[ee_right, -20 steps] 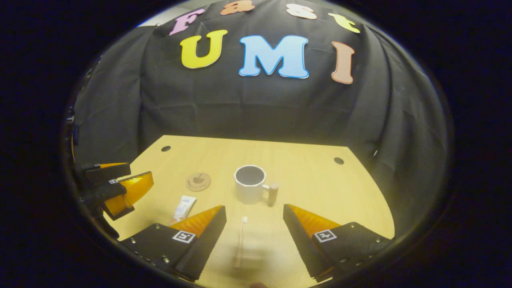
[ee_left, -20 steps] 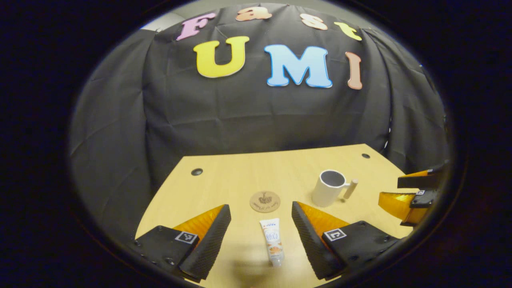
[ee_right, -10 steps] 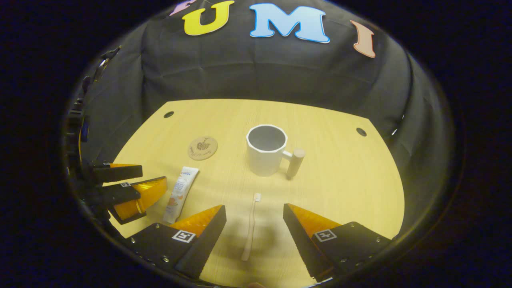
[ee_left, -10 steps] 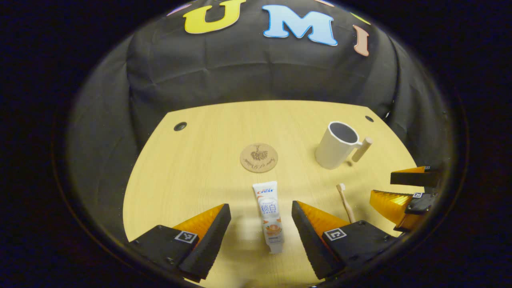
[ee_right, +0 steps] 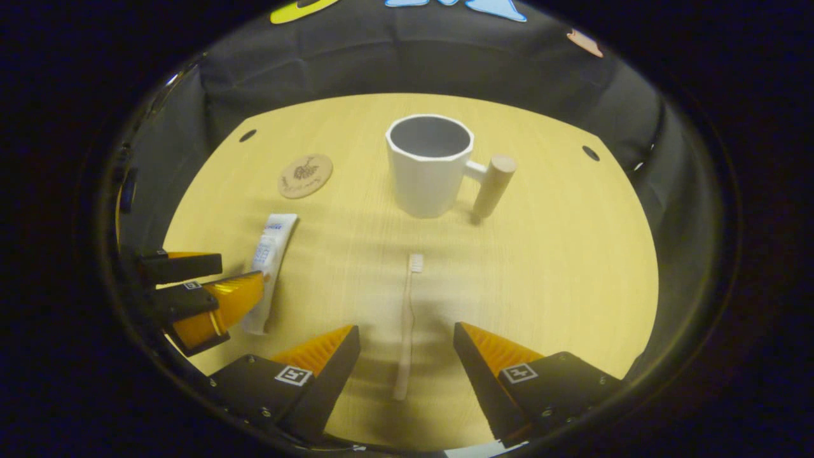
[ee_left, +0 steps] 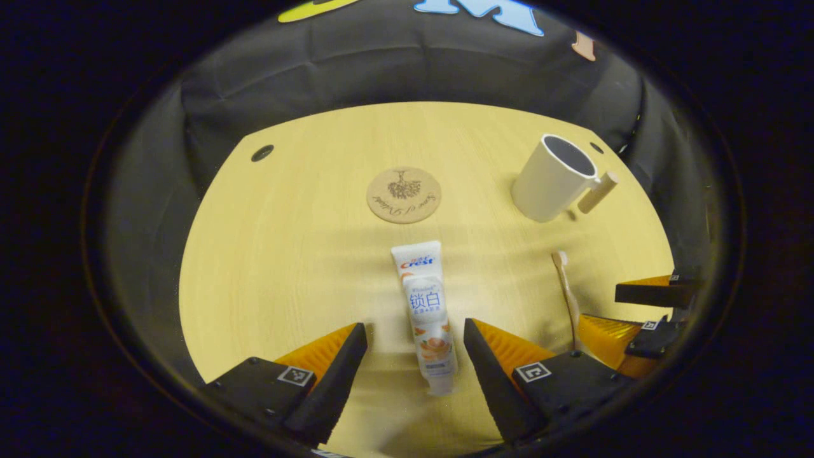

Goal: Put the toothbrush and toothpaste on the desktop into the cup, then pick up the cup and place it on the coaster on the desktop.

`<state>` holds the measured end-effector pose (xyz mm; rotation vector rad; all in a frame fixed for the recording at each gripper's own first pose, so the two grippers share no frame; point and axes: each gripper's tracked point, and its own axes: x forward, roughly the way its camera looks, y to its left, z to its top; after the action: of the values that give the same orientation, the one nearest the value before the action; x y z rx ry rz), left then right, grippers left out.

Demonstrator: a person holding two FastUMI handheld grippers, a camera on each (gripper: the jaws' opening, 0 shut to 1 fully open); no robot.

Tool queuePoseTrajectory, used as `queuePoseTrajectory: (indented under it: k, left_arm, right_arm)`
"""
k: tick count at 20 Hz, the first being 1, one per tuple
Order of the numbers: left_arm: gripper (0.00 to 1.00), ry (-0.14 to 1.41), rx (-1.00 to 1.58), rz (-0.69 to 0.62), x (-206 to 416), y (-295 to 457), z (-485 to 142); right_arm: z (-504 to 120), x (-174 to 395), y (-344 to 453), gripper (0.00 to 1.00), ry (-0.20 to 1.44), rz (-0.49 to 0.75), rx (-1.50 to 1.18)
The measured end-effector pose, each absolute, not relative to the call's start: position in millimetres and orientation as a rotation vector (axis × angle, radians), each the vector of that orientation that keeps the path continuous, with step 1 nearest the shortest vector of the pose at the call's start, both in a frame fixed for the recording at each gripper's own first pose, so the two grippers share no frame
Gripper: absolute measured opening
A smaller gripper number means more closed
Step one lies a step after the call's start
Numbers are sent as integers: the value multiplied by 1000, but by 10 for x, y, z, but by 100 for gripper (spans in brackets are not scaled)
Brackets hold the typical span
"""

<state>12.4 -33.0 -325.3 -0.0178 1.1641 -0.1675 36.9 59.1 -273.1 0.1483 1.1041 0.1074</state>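
**Both grippers spread wide, each straddling its own item on the desktop**

In the left gripper view, the left gripper (ee_left: 415, 346) has its two fingers spread wide apart, pinching nothing. The toothpaste (ee_left: 426, 313) lies flat on the desktop (ee_left: 286, 254) between them, its cap end nearest the camera and its flat crimped end pointing away; neither finger touches the tube. Just beyond the far end of the tube sits the round coaster (ee_left: 403, 194), apart from it. Farther off and to the right stands the cup (ee_left: 554, 178), upright and empty, its wooden handle on the far right side. To the right of the right-hand finger lies the toothbrush (ee_left: 566, 296), bristle end away from the camera, its lower part running under the right gripper (ee_left: 642, 312) seen at the edge.

In the right gripper view, the right gripper (ee_right: 407, 346) is likewise spread wide with nothing held. The toothbrush (ee_right: 407, 324) lies between its fingers, handle end near the camera, head pointing toward the cup (ee_right: 427, 165), which stands straight ahead, well apart from the brush. To the left, the toothpaste (ee_right: 267, 267) lies beside the left gripper (ee_right: 210, 289), whose orange fingers sit around its near end. The coaster (ee_right: 305, 176) lies beyond the tube, left of the cup.
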Motion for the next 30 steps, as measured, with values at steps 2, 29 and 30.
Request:
queuePoseTrajectory:
  k: [2,29,30]
  left_arm:
    - [99,1193,-2,-181,126,-387,-3310]
    - [34,1324,63,-218,31,-420,-3596]
    - [34,1317,67,-230,37,-419,-3589]
  right_arm:
    - [-2820,341,610,92,1156,107,138]
    - [-3153,176,684,9,1345,123,174]
    - [-3222,249,687,9,1324,115,184]
